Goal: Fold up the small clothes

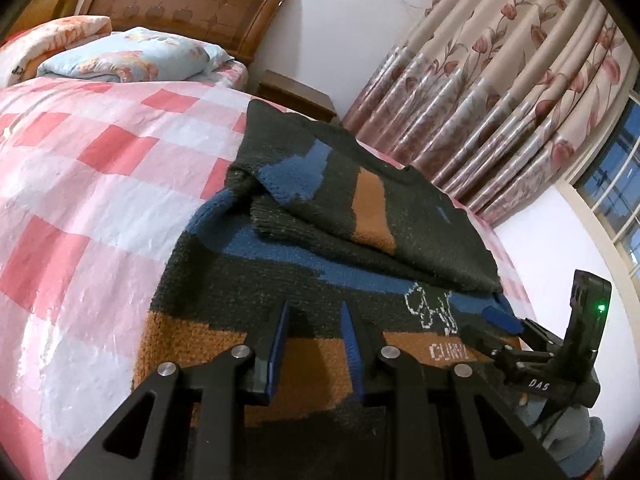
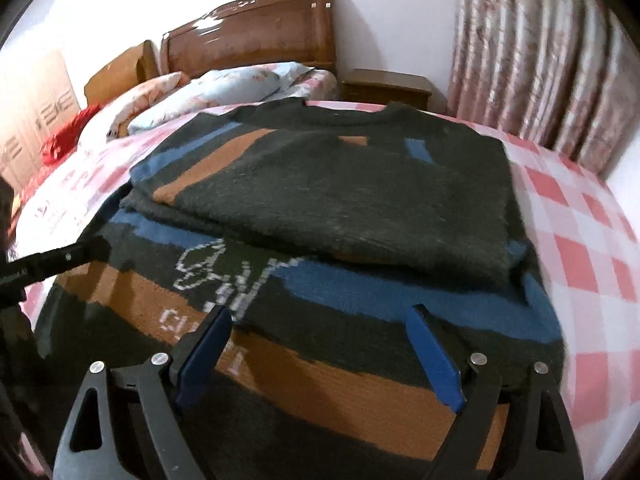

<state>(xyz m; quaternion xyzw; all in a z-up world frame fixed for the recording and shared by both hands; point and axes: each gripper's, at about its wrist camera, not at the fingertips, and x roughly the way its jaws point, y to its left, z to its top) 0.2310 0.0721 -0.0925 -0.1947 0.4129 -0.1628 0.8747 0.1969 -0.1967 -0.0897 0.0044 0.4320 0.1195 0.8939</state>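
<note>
A dark knitted sweater (image 1: pixel 360 216) with blue and orange blocks and a white stitched figure lies on the pink-checked bed cover (image 1: pixel 80 200). Its upper half is folded down over the body. My left gripper (image 1: pixel 315 312) hovers over the orange band near the hem, its blue pads a narrow gap apart with nothing pinched. My right gripper (image 1: pixel 480 326) sits to the right over the same edge. In the right wrist view the right gripper (image 2: pixel 320 312) stands wide open above the sweater (image 2: pixel 320 184), holding nothing. A black finger (image 2: pixel 80 254) of the left gripper reaches in from the left.
A wooden headboard (image 1: pixel 188 4), a blue floral pillow (image 1: pixel 132 56) and a folded quilt (image 1: pixel 44 40) lie at the far end. A nightstand (image 2: pixel 384 88) and floral curtain (image 1: pixel 500 92) stand beyond the bed's right side. A red bundle (image 2: pixel 68 136) lies at far left.
</note>
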